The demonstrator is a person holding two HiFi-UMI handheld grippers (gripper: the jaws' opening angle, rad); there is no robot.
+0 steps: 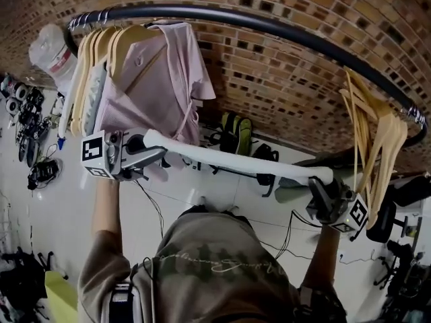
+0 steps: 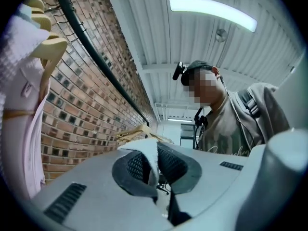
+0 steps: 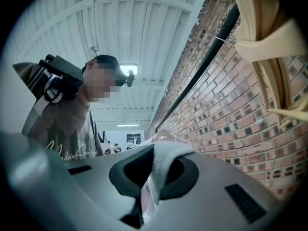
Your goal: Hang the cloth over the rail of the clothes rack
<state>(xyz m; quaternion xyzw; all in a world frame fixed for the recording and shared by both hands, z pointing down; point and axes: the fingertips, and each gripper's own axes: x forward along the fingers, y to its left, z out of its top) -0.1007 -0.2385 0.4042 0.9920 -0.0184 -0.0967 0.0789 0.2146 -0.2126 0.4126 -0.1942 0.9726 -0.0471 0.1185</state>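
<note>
Head view: a white cloth [image 1: 229, 160] spans taut below the black curved metal rail [image 1: 283, 29]. The left gripper [image 1: 153, 155] and right gripper [image 1: 322, 186] have their jaws clamped on its ends. The rail is bare between the pink shirt [image 1: 158, 86] and the pale wooden hangers [image 1: 374, 133].

Cursive lettering [image 1: 217, 266] across the person's shirt [image 1: 202, 237], too blurred to read, nothing else legible
</note>
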